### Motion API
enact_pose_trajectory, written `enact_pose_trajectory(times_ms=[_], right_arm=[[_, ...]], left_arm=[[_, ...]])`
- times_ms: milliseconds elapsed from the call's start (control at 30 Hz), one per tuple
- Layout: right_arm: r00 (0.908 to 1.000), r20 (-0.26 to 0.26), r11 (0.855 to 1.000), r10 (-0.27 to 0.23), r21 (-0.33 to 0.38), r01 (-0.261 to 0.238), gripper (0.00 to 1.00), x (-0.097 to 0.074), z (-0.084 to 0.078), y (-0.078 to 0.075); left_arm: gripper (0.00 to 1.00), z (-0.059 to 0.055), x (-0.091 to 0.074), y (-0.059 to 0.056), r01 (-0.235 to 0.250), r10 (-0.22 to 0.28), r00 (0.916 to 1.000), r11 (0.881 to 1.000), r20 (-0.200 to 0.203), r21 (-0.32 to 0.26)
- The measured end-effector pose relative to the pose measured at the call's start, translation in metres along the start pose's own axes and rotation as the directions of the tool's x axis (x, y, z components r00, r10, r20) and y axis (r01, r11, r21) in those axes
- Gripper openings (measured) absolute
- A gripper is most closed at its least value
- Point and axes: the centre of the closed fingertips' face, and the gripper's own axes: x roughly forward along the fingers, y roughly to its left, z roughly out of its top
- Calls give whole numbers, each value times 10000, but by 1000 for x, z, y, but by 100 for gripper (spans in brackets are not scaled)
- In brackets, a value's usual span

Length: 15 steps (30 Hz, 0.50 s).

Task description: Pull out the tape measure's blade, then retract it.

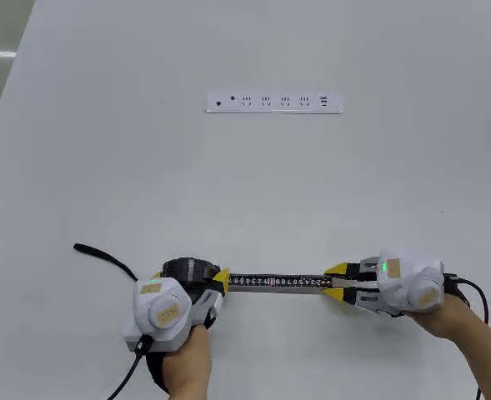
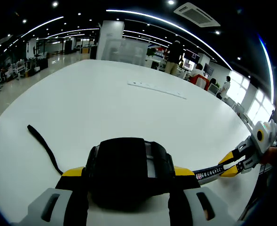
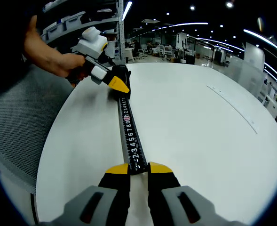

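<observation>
White counter (image 1: 353,192) carries the whole job. In the head view the tape measure (image 1: 187,270) sits low at about 7 o'clock, its black case clamped between the jaws of the left tool (image 2: 129,176), which press on both of its sides. A black strap (image 1: 103,257) trails from the case toward 9 o'clock. The blade (image 3: 130,136) lies flat on the counter and runs from the case toward 3 o'clock, where the right tool (image 3: 138,169), at about 5 o'clock in the head view, has its yellow tips pinched together on the blade's end. A power strip (image 1: 274,102) lies well apart at 12 o'clock.

Only a short length is out, so this looks like the pull-out step, though one moment cannot rule out the return. Next, the right tool would draw on toward 3 o'clock in line with the blade while the left tool pins the case; the return calls for easing the end back, not dropping it.
</observation>
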Motion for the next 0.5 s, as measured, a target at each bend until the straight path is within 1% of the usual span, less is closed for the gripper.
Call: enact_pose_trajectory(times_ms=[500], right_arm=[[9998, 138, 9999, 110, -12, -109, 11, 15, 14, 4]], left_arm=[[67, 0, 0, 0, 23, -24, 10000, 10000, -48, -61]])
